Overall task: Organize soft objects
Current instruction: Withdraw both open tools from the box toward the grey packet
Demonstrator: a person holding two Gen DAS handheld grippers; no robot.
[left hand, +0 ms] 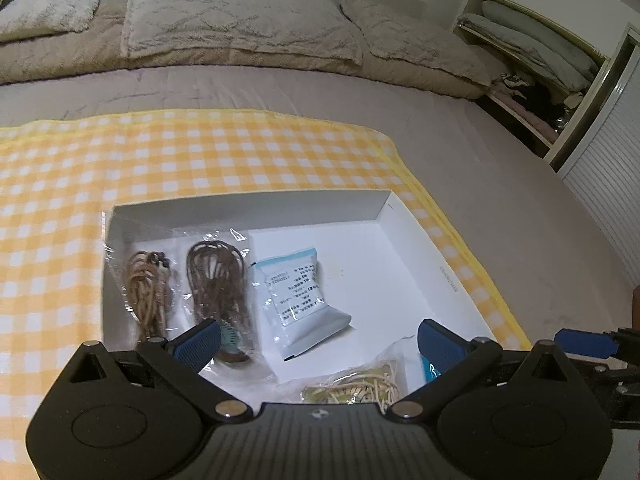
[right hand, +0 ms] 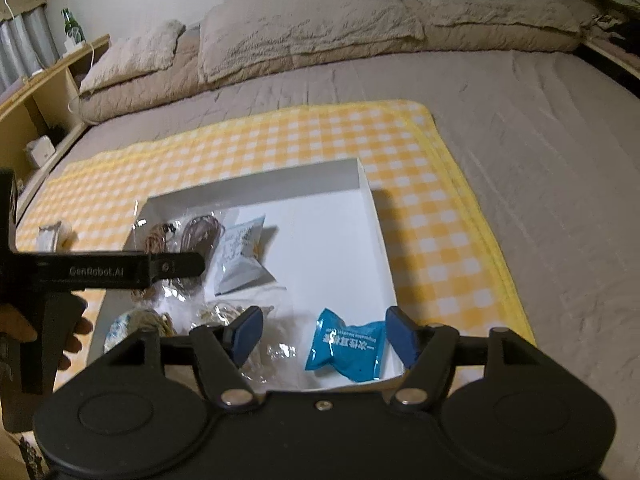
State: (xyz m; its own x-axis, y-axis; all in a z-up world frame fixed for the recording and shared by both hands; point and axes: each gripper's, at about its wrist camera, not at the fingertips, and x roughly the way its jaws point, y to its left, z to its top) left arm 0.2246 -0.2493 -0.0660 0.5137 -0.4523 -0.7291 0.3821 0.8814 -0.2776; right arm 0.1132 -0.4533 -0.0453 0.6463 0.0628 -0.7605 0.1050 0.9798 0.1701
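Observation:
A white shallow box (left hand: 384, 216) (right hand: 376, 216) lies on a yellow checked cloth (left hand: 200, 152) (right hand: 320, 132) on the bed. In it lie two clear bags of brown cord (left hand: 218, 276) (left hand: 146, 288), a white and pale blue packet (left hand: 296, 292) (right hand: 240, 256), a clear bag of pale straw cord (left hand: 360, 388) (right hand: 224, 312) and a bright blue packet (right hand: 346, 344). My left gripper (left hand: 316, 340) is open and empty above the box's near part. My right gripper (right hand: 324, 336) is open, its fingers either side of the bright blue packet, not touching it.
Beige pillows (left hand: 240, 20) (right hand: 304, 20) and a folded duvet line the head of the bed. A small white item (right hand: 50, 236) lies on the cloth left of the box. A wooden shelf (right hand: 40, 112) with a green bottle (right hand: 72, 26) stands at the left; a wardrobe (left hand: 560, 80) at the right.

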